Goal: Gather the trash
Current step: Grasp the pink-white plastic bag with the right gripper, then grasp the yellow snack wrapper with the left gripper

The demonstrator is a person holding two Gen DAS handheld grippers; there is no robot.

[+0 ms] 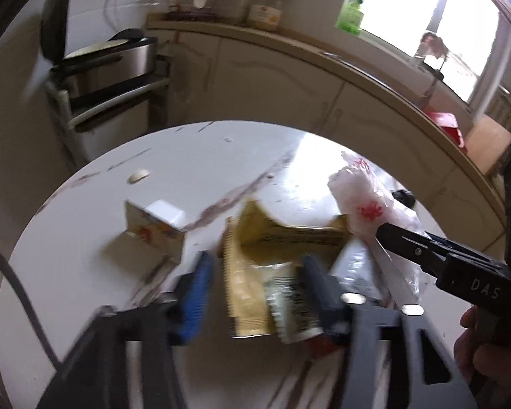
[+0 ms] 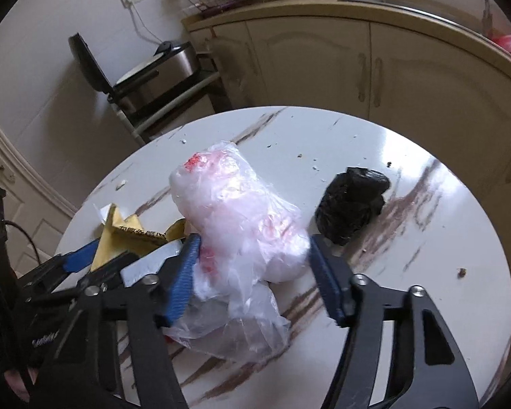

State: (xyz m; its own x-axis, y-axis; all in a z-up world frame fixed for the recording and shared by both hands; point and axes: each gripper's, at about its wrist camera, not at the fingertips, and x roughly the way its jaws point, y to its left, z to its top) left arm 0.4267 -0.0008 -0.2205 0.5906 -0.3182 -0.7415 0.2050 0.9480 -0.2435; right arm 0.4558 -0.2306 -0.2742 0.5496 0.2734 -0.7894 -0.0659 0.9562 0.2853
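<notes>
On the round white table [image 1: 85, 204], my left gripper [image 1: 259, 293] stands open astride a yellow wrapper [image 1: 245, 272] and a white printed wrapper [image 1: 289, 303]. Its right pad is at the white wrapper; a strip of table shows between the left pad and the yellow one. My right gripper [image 2: 255, 272] is open around a bulky clear plastic bag [image 2: 242, 211] with red print. One pad touches the bag and the other sits just off its edge. A crumpled black bag [image 2: 352, 204] lies right of it. The left gripper [image 2: 102, 255] and yellow wrapper [image 2: 126, 231] show at the left.
A small white carton [image 1: 156, 228] stands left of the wrappers, and a pale scrap [image 1: 138, 175] lies behind it. Crumbs [image 2: 299, 155] dot the table's far side. Cream cabinets [image 2: 323, 61] and a rack with a steel grill [image 2: 163, 68] stand beyond the table.
</notes>
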